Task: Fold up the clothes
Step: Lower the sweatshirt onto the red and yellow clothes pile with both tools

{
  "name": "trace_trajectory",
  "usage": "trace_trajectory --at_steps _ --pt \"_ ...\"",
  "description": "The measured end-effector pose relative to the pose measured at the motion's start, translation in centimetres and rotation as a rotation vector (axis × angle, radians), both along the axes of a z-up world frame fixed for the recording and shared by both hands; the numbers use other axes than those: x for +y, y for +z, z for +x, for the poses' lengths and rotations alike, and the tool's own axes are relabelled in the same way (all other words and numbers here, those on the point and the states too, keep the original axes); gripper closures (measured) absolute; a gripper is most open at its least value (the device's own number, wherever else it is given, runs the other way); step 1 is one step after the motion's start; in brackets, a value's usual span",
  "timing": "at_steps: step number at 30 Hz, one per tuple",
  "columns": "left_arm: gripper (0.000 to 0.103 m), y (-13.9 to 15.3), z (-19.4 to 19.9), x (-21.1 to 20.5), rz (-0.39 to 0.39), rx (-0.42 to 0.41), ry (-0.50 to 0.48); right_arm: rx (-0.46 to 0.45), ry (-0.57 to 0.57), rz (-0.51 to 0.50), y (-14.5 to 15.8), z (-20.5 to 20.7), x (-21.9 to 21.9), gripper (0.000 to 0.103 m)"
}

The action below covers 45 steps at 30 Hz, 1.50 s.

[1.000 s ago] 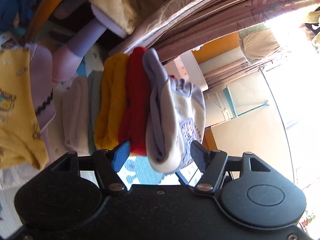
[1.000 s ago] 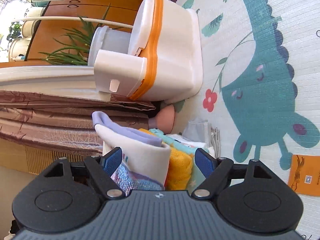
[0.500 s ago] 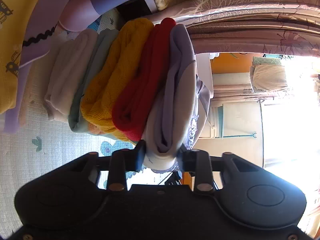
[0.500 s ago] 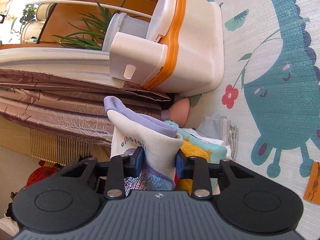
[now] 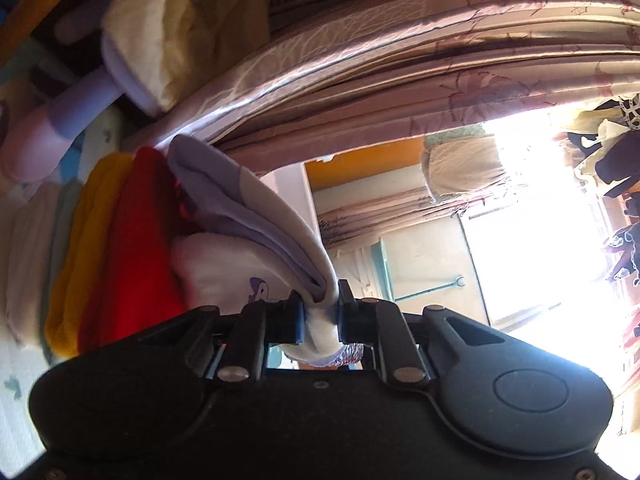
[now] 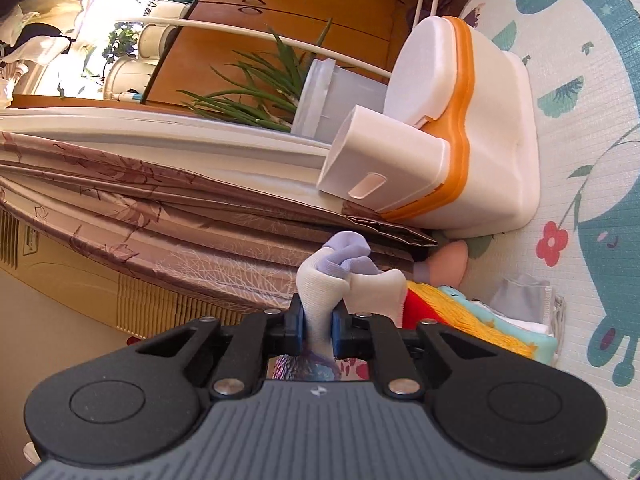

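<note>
A folded white and lilac garment (image 5: 256,240) tops a pile of folded clothes, above a red one (image 5: 136,248) and a yellow one (image 5: 84,248). My left gripper (image 5: 320,316) is still closing, its pads pinching the garment's bunched edge. In the right wrist view the same white and lilac garment (image 6: 340,276) is squeezed between the pads of my right gripper (image 6: 316,326), whose jaws are also still closing. The pile's red, yellow (image 6: 464,312) and mint layers lie to the right of it.
A white box with an orange band (image 6: 460,136) stands on the play mat (image 6: 580,160) beyond the pile. A brown curtain (image 6: 160,216) hangs close behind, with a potted plant (image 6: 256,92) past it. A lilac stool leg (image 5: 60,128) and cream cushion (image 5: 180,36) sit beside the pile.
Both grippers went from wide open around the top garment to pinched on its edge. Both have risen, and the garment's edge now lifts off the pile.
</note>
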<state>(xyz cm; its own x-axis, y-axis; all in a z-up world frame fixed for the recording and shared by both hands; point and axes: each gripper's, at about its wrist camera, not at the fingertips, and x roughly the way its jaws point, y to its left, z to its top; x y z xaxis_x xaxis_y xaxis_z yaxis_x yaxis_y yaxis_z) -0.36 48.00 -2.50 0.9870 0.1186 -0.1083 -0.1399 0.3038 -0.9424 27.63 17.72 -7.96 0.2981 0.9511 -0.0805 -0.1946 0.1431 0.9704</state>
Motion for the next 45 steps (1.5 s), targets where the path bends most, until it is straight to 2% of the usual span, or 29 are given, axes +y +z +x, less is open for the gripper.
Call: trace_trajectory --at_steps 4,7,9,11,13,16,17,18,19,23,25,27,29,30,31,32,35,38,39,40,41,42,44,45 --pt "0.091 4.0 1.9 3.6 0.116 -0.068 0.043 -0.037 -0.009 0.066 1.8 2.2 3.5 0.088" --pt "0.091 5.3 1.7 4.4 0.191 -0.093 0.059 -0.117 0.002 0.156 4.3 3.5 5.7 0.089" --pt "0.091 4.0 0.3 3.3 0.217 -0.061 0.06 -0.189 0.023 0.226 6.0 3.9 6.4 0.089" --pt "0.092 1.0 -1.7 1.5 0.213 0.003 0.063 -0.229 0.037 0.234 5.9 3.8 6.2 0.089" --pt "0.092 -4.0 -3.3 -0.4 0.179 0.106 0.061 -0.169 0.073 0.224 2.7 3.4 6.0 0.089" --pt "0.091 -10.0 -3.3 -1.1 0.109 0.207 0.041 -0.06 0.114 -0.005 -4.4 2.1 5.9 0.088" --pt "0.09 -10.3 -3.3 -1.1 0.111 0.208 0.041 -0.01 0.118 -0.073 -7.0 1.7 5.7 0.088" --pt "0.09 -9.9 -3.2 -1.0 0.124 0.197 0.043 0.031 0.098 -0.092 -8.7 1.4 5.2 0.088" --pt "0.09 -9.5 -3.2 -0.9 0.137 0.186 0.045 0.075 0.071 -0.059 -10.2 1.0 4.5 0.088" --pt "0.091 -6.8 -3.2 -0.6 0.205 0.113 0.056 0.091 0.048 -0.038 -9.2 0.6 4.7 0.088" --pt "0.091 -5.1 -3.5 -1.0 0.245 0.069 0.051 0.059 0.059 0.023 -7.4 0.9 5.1 0.088" --pt "0.091 -4.4 -4.4 -2.4 0.275 0.048 0.027 -0.015 0.074 0.107 -4.8 1.1 5.1 0.088" --pt "0.091 -6.4 -4.4 -3.6 0.25 0.116 -0.002 -0.076 0.08 0.174 -3.4 0.9 4.1 0.089" --pt "0.091 -8.3 -4.3 -3.7 0.214 0.157 -0.001 -0.077 0.073 0.177 -3.9 0.6 3.4 0.089" --pt "0.091 -10.3 -4.2 -3.5 0.169 0.198 0.006 -0.048 0.06 0.139 -5.4 0.3 2.6 0.089" --pt "0.09 -11.8 -4.3 -3.2 0.136 0.2 0.009 -0.002 0.056 0.089 -7.1 0.3 2.5 0.088" --pt "0.09 -11.7 -4.5 -3.3 0.158 0.188 0.02 0.129 0.044 -0.057 -12.0 0.3 2.2 0.091" --pt "0.09 -11.3 -4.7 -2.7 0.114 0.169 0.021 0.14 0.023 -0.043 -11.8 0.0 2.5 0.089" --pt "0.089 -11.3 -4.8 -2.6 0.082 0.158 0.018 0.141 0.017 -0.043 -11.5 0.0 2.7 0.087" --pt "0.085 -10.8 -5.2 -2.8 0.085 0.162 0.017 0.136 0.022 -0.051 -11.0 0.1 2.9 0.087" --pt "0.082 -10.0 -5.8 -3.2 0.104 0.173 0.016 0.13 0.027 -0.059 -10.5 0.3 3.1 0.083" --pt "0.073 -9.3 -6.3 -3.6 0.122 0.183 0.016 0.123 0.032 -0.067 -10.0 0.4 3.2 0.082" --pt "0.07 -6.6 -6.1 -4.1 0.29 0.21 0.034 0.076 0.032 -0.086 -8.6 0.6 2.7 0.077" --pt "0.07 -5.1 -5.9 -4.4 0.385 0.224 0.045 0.035 0.027 -0.106 -7.7 0.6 2.2 0.069"
